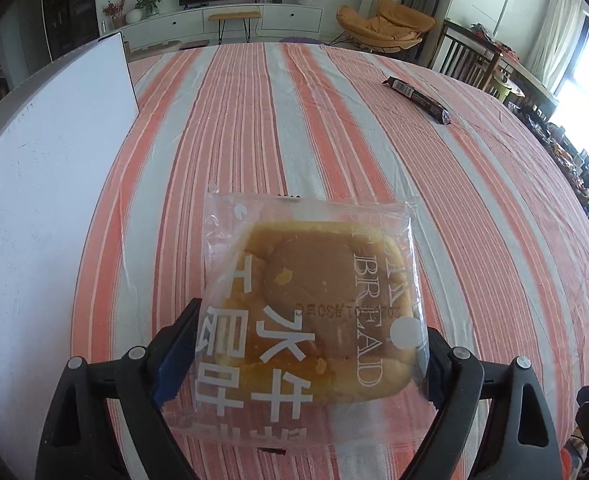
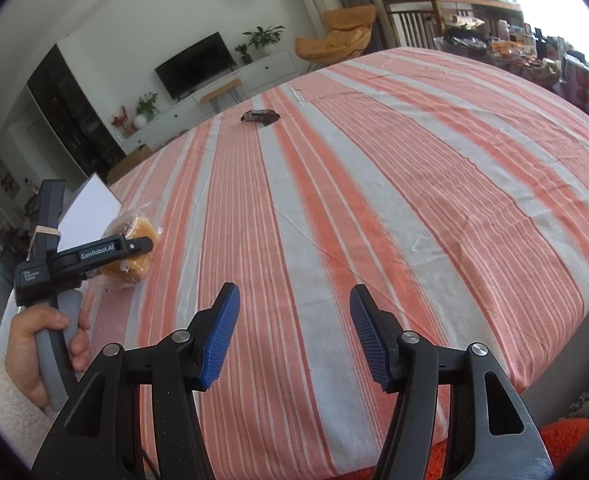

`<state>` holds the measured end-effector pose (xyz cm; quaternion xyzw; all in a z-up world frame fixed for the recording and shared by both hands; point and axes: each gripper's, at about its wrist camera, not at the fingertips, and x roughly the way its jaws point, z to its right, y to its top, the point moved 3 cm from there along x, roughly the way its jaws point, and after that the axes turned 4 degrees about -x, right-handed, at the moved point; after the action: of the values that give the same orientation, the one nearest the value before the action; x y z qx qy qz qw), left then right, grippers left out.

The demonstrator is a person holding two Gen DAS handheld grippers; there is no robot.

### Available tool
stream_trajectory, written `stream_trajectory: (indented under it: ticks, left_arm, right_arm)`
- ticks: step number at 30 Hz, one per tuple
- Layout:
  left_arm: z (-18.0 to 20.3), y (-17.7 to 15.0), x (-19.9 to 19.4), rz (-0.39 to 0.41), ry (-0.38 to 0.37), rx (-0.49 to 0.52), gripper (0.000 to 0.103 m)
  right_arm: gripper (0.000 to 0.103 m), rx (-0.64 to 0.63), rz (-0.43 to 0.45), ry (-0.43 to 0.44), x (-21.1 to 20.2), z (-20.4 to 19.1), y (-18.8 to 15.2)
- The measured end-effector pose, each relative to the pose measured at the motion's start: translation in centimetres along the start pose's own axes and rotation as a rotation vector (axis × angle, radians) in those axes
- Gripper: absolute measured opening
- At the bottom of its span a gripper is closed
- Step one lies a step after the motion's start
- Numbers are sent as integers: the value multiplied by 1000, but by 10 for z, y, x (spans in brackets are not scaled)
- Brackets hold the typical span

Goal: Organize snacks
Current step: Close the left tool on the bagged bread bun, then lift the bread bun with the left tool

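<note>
Bread packet (image 1: pixel 306 316) lay between left hand-held gripper (image 1: pixel 294 344) jaws spread wide, unclamped (right one (image 2: pixel 294 332) open, empty); could snag on withdrawal.

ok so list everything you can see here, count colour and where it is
bread packet: one, clear wrap with white print around a golden-brown bun, near side of the table between the left gripper's fingers
dark snack bar: one, dark brown or black wrapper, far side of the table, lying alone
white board: one, white, at the table's left edge beside the bread
tablecloth: one, orange and pale grey stripes, covering the table
left gripper: one, black with blue pads, jaws wide around the bread packet
right gripper: one, black with blue pads, open and empty above the cloth
hand: one, with a white fleecy sleeve, gripping the left gripper's grey handle
</note>
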<state>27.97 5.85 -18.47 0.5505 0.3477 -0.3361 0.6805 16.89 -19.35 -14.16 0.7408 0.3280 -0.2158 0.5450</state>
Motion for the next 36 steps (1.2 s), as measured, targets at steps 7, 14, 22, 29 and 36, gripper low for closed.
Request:
stream_trajectory:
  ticks: [7,14,22,29,36]
  left_arm:
    - [9,-7,8,42,80,95,103]
    - [8,-6,8,62,78,86,103]
    - [9,-7,7,67,81,84,103]
    - [8,-7,8,67,80,85,103]
    - [9,-6,8,67,79,84,103]
  right_arm:
    - [62,4,-3,1,0,2,0]
    - [62,23,-16,13,4,5,-1]
    - [62,37,-36,17,7,7,1]
    - [62,30,-111,43,35,10,24]
    - [62,-203,-132,29,89,5,83]
